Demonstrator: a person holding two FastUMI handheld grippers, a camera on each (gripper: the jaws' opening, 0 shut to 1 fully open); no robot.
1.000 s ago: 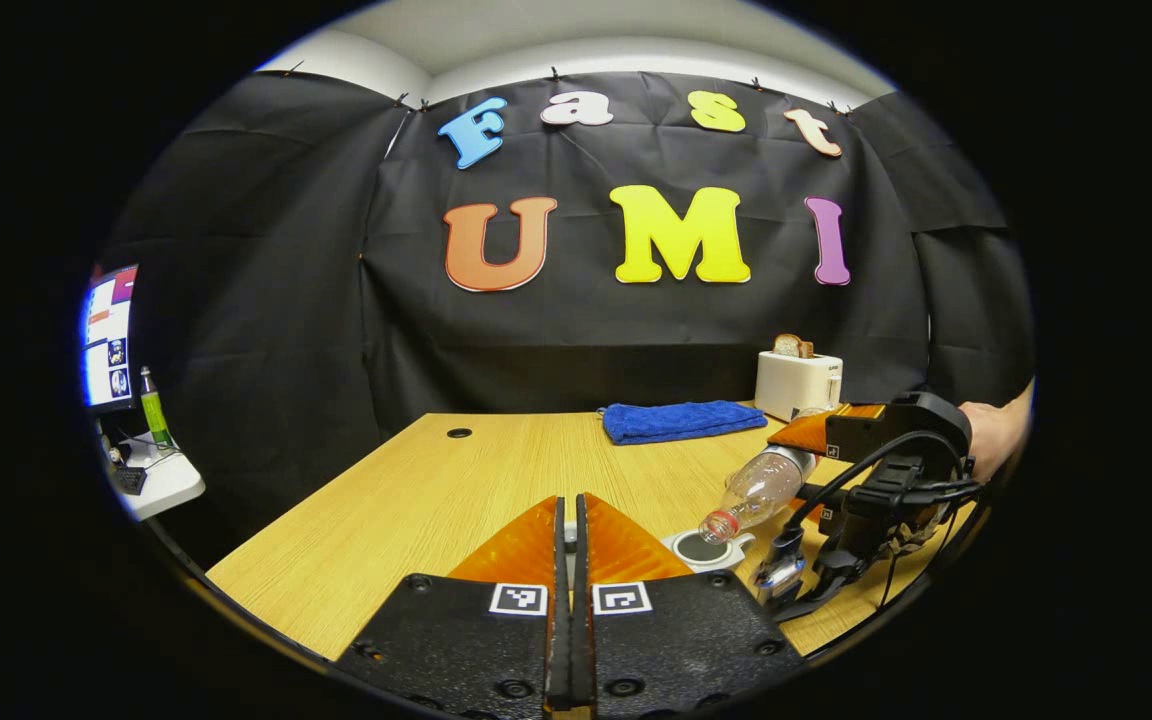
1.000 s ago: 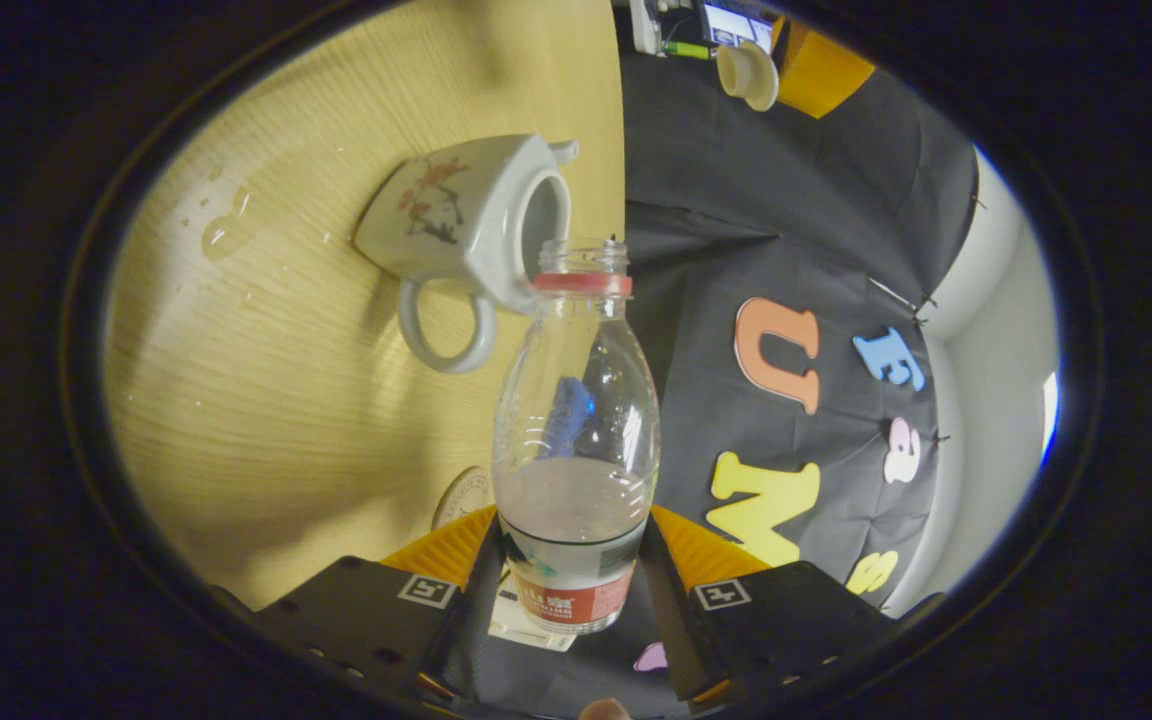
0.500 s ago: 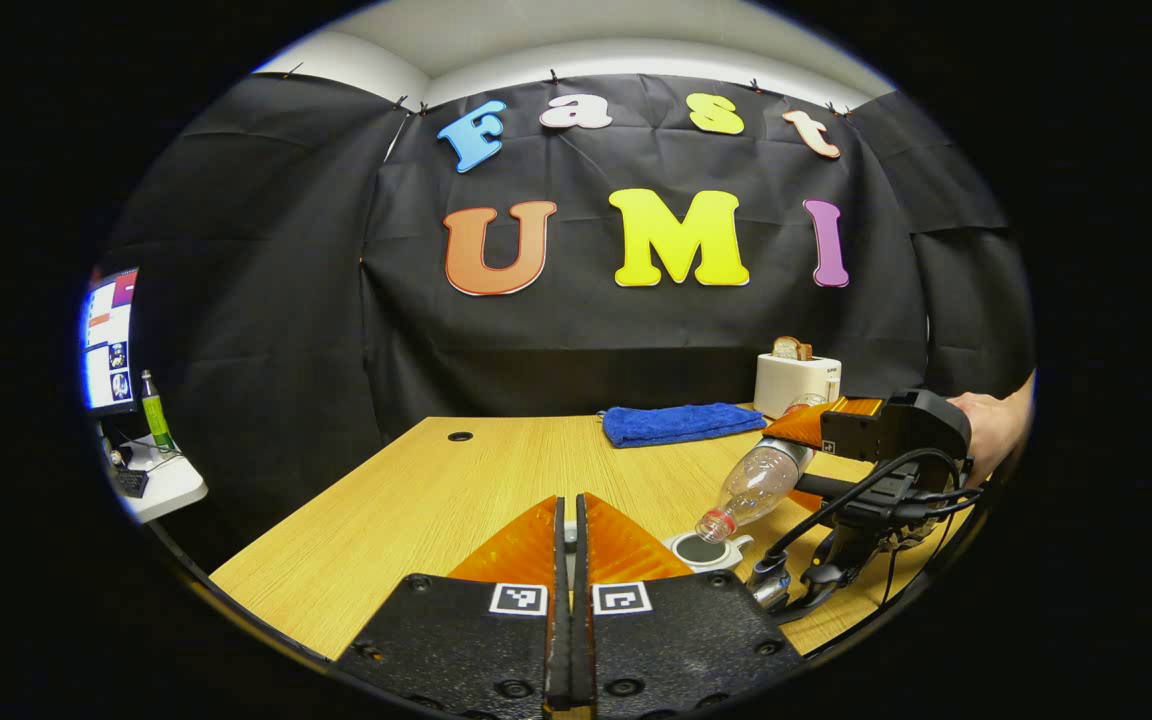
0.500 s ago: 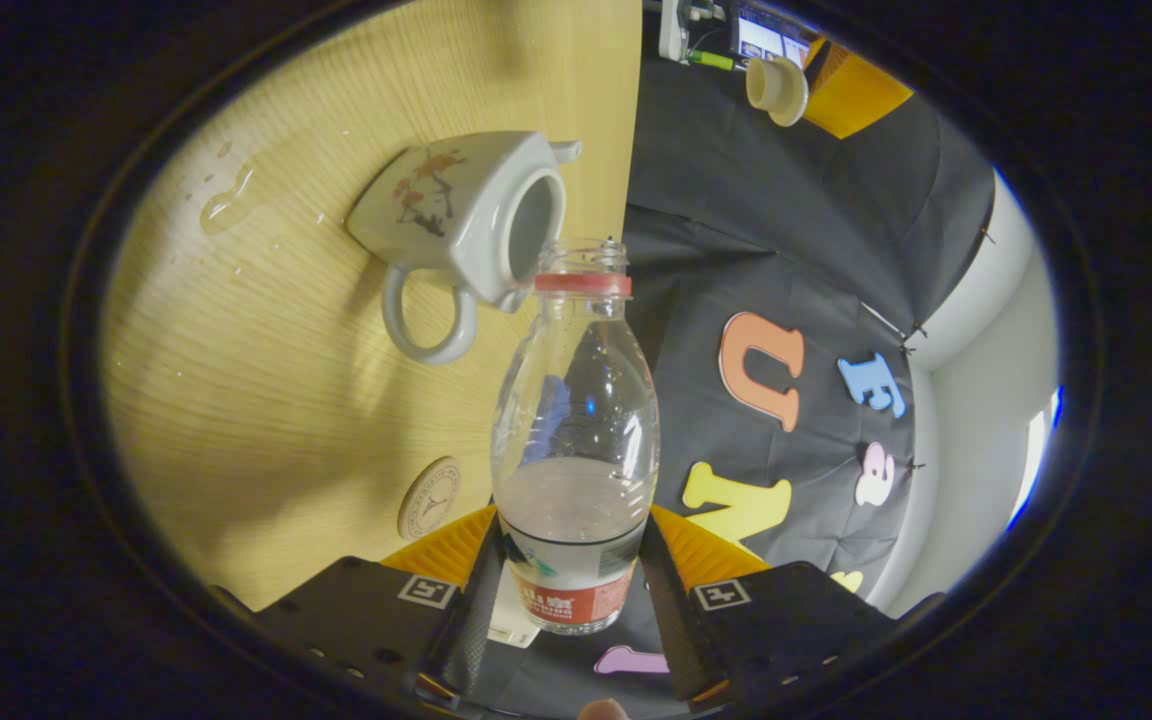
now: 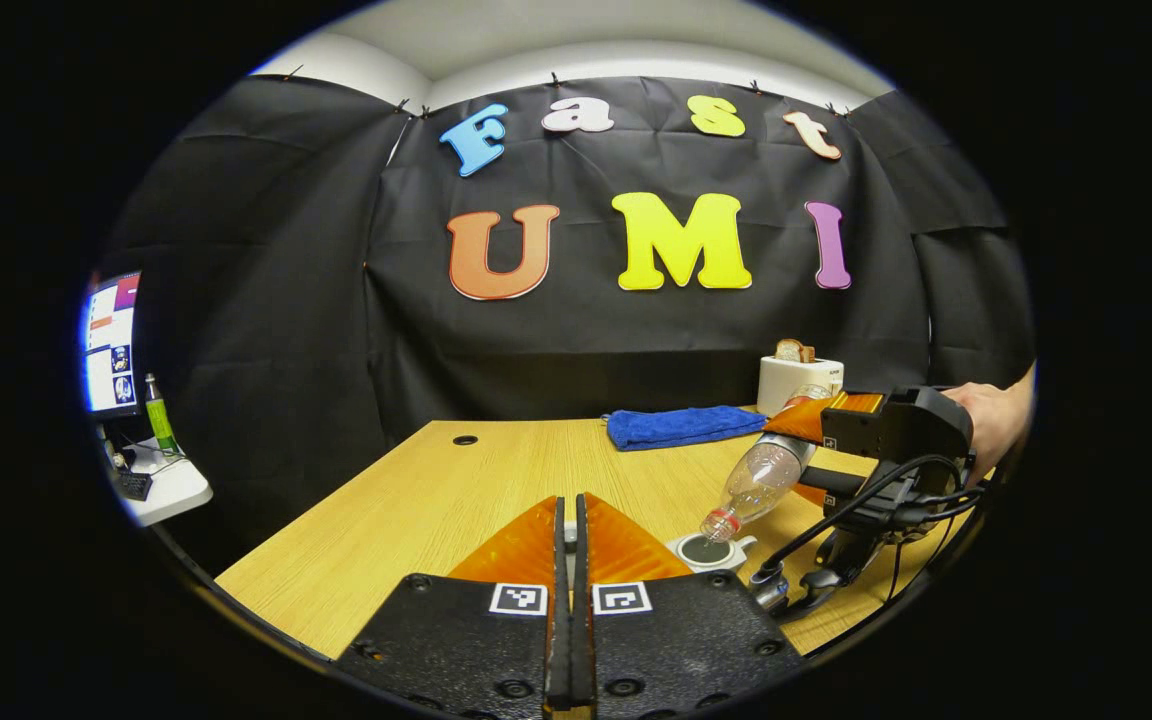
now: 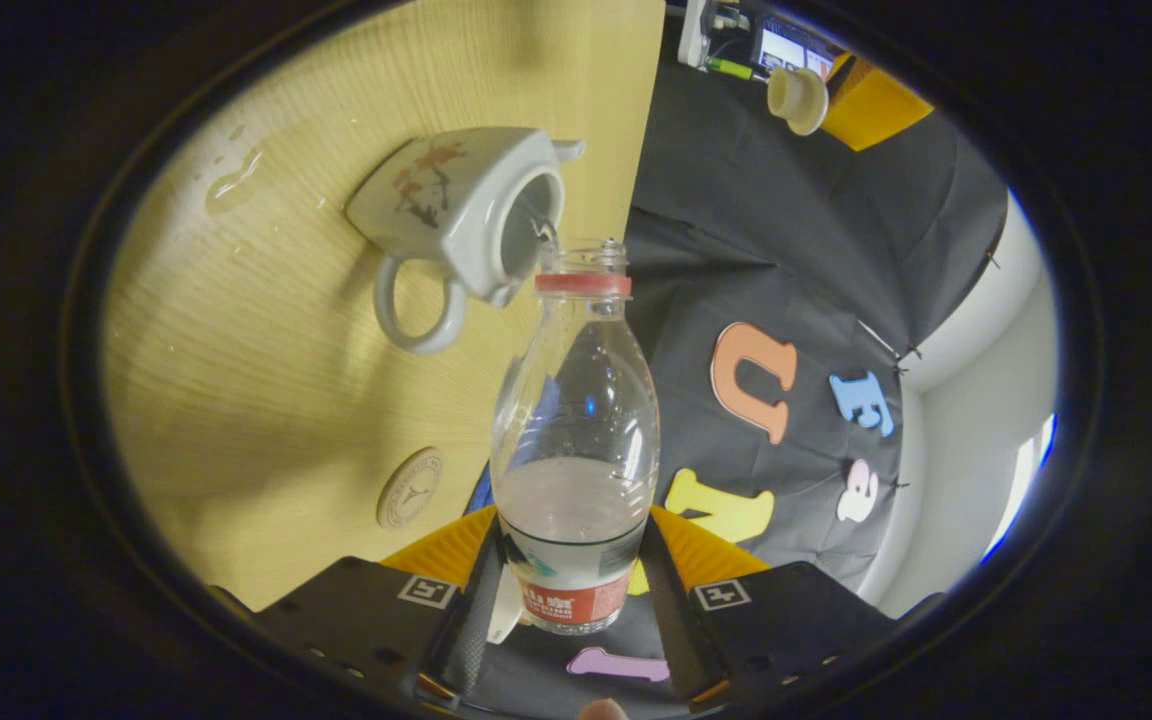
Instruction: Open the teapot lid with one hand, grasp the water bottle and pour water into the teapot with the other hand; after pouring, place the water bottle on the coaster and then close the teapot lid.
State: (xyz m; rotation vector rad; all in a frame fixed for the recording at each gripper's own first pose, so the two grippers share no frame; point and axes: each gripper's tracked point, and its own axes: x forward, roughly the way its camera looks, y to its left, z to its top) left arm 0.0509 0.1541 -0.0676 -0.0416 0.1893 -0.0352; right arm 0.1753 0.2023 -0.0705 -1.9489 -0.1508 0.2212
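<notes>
- The right gripper (image 6: 576, 600) clamps the bottle (image 6: 576, 440) low on its body, both fingers pressing its sides at the label; in the left gripper view the same gripper (image 5: 806, 440) appears off to the right with a hand (image 5: 986, 425) behind it.
- The bottle's long axis runs straight ahead along the fingers, its uncapped mouth at the far end and the water pooled at the gripper end.
- In the left gripper view the bottle (image 5: 761, 480) tips mouth-down toward the teapot (image 5: 704, 550), which sits on the table (image 5: 416, 500).
- The relation that counts: the teapot (image 6: 466, 220) lies just beyond the bottle's mouth and a touch to its left, its open top turned toward the neck. A thin thread of water seems to cross from mouth to opening.
- My judgement: the pour is in progress, and the mouth sits near the opening's rim, so a small drift could spill. Wet patches (image 6: 236, 185) lie on the table past the teapot.
- The coaster (image 6: 409, 487) lies on the table left of the bottle's lower body, close to the right gripper, so it is the nearer one for setting the bottle down.
- The left gripper (image 5: 568, 540) is clenched, its fingers nearly meeting; in the right gripper view it (image 6: 861, 100) holds the lid (image 6: 796, 100), far ahead and to the right of the bottle's mouth.
</notes>
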